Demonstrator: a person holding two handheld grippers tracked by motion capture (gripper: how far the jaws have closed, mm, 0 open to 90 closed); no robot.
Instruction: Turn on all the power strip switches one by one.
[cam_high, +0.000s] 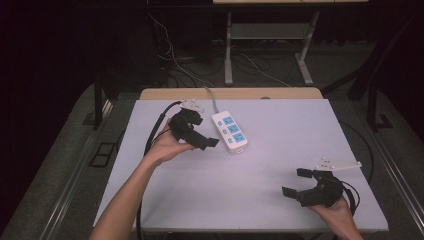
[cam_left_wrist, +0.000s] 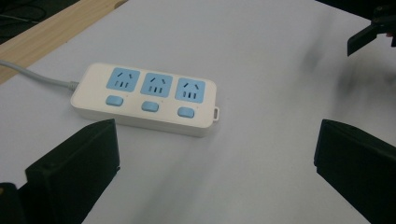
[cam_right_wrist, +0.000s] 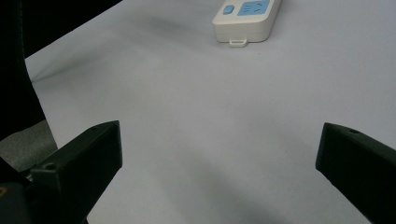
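A: High view first: the white power strip (cam_high: 230, 131) lies on the desk (cam_high: 280, 150) toward the far edge, left of centre, with its grey cord (cam_high: 212, 100) running off over the far edge.

B: And the tools?

A: The left gripper (cam_high: 202, 131) hangs just beside the strip's left flank, jaws spread wide, nothing between them. The right gripper (cam_high: 294, 182) sits near the desk's near-right corner, well apart from the strip, jaws likewise spread and empty.

B: So the left one is plainly the nearer. Which way does the strip run?

A: Its long axis goes from far-left to near-right across the desk, cord end away from the person, the small hanging tab (cam_high: 240, 149) toward them. In the left gripper view the strip (cam_left_wrist: 145, 99) lies ahead and to the left of the gap between the jaws, broadside on, with its three blue sockets and three blue buttons facing up.

B: My judgement: to take hold across its narrow width, the left gripper would need to move forward and left, and turn.

A: Agreed. The right gripper view catches just the tab end of the strip (cam_right_wrist: 246, 17) far ahead.

B: Any brand or lettering?

A: None that I can read on the casing.
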